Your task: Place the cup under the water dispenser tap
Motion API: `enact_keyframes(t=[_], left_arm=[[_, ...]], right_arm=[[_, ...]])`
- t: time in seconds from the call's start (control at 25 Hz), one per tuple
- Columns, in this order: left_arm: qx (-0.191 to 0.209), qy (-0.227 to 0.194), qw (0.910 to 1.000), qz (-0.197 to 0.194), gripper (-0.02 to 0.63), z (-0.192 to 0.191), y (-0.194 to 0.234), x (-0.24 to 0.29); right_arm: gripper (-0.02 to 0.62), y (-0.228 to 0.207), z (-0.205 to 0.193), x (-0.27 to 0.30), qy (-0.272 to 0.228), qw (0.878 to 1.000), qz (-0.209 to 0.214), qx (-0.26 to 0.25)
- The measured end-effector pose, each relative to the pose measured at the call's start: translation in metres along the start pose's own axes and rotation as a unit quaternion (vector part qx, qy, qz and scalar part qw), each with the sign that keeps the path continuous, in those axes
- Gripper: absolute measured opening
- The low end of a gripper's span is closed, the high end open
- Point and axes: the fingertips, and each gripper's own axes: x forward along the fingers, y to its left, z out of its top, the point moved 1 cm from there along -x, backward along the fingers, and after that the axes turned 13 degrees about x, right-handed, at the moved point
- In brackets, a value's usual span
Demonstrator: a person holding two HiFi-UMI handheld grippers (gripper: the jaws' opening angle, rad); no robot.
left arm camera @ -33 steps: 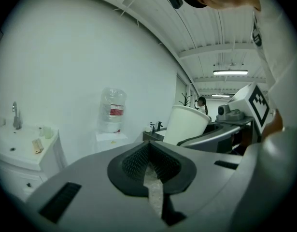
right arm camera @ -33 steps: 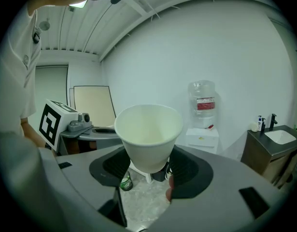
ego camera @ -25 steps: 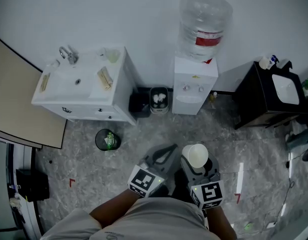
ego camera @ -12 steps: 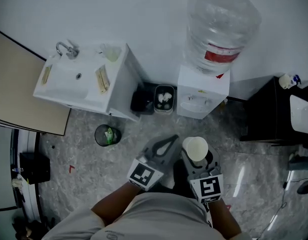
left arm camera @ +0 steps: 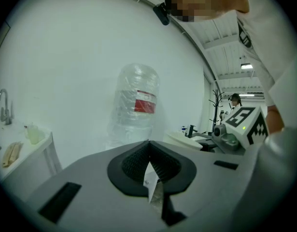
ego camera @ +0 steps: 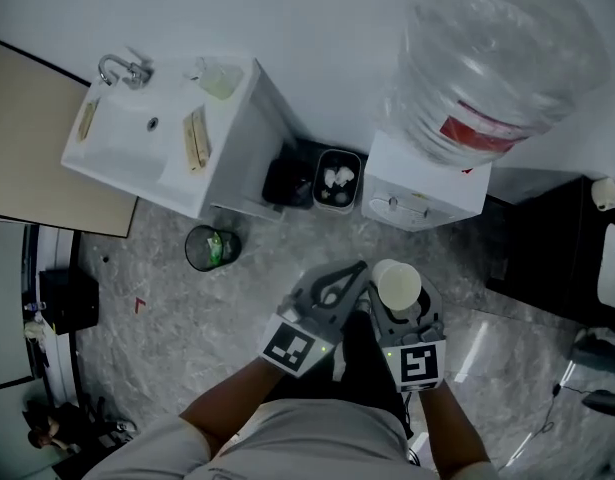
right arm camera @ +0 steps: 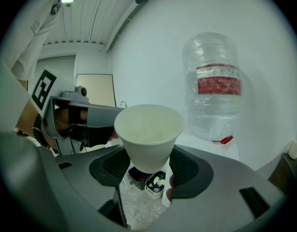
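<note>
A white paper cup (ego camera: 398,286) stands upright between the jaws of my right gripper (ego camera: 399,304), which is shut on its lower wall. In the right gripper view the cup (right arm camera: 149,134) fills the centre, and the clear water bottle (right arm camera: 213,95) with a red label rises ahead to the right. The white water dispenser (ego camera: 427,183) stands against the wall just beyond the cup, with its taps (ego camera: 407,206) on the front face. My left gripper (ego camera: 342,280) is beside the right one, shut and empty, its tips (left arm camera: 149,144) meeting.
A white sink cabinet (ego camera: 157,138) stands at the left wall. A black bin (ego camera: 285,183) and a small bin of white scraps (ego camera: 335,180) sit between it and the dispenser. A round waste bin (ego camera: 209,248) is on the marble floor. A dark cabinet (ego camera: 587,258) flanks the right.
Both grippers, with the cup still held, have moved forward toward the dispenser and a little lower. The bottle and dispenser now look larger and nearer.
</note>
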Motion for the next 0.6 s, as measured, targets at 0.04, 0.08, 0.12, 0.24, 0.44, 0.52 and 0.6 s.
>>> enact_keyframes(t=[0.04, 0.08, 0.12, 0.24, 0.44, 0.52, 0.6], left_arm=[[-0.006, 0.000, 1.0000, 0.000, 0.006, -0.008, 0.005, 0.005], [-0.011, 0.000, 0.9999, -0.001, 0.006, -0.017, 0.010, 0.009], [-0.015, 0.002, 0.9999, -0.003, 0.006, -0.028, 0.014, 0.014], [-0.018, 0.007, 0.9997, -0.011, 0.006, -0.062, 0.026, 0.032], [0.026, 0.028, 0.9982, -0.046, 0.006, -0.124, 0.040, 0.061], [0.032, 0.031, 0.9976, -0.053, 0.006, -0.150, 0.046, 0.070], [0.031, 0.033, 0.9976, -0.053, 0.006, -0.177, 0.053, 0.078]], right_arm=[[0.259, -0.005, -0.008, 0.011, 0.005, 1.000, -0.003, -0.003], [0.261, -0.010, -0.016, 0.022, 0.008, 1.000, -0.006, -0.004], [0.261, -0.016, -0.026, 0.033, 0.010, 1.000, -0.010, -0.004], [0.259, -0.036, -0.058, 0.068, 0.015, 1.000, -0.026, 0.006], [0.260, -0.068, -0.135, 0.125, 0.031, 0.997, -0.057, 0.036], [0.261, -0.083, -0.173, 0.149, 0.042, 0.996, -0.065, 0.035], [0.261, -0.100, -0.212, 0.173, 0.055, 0.995, -0.076, 0.036]])
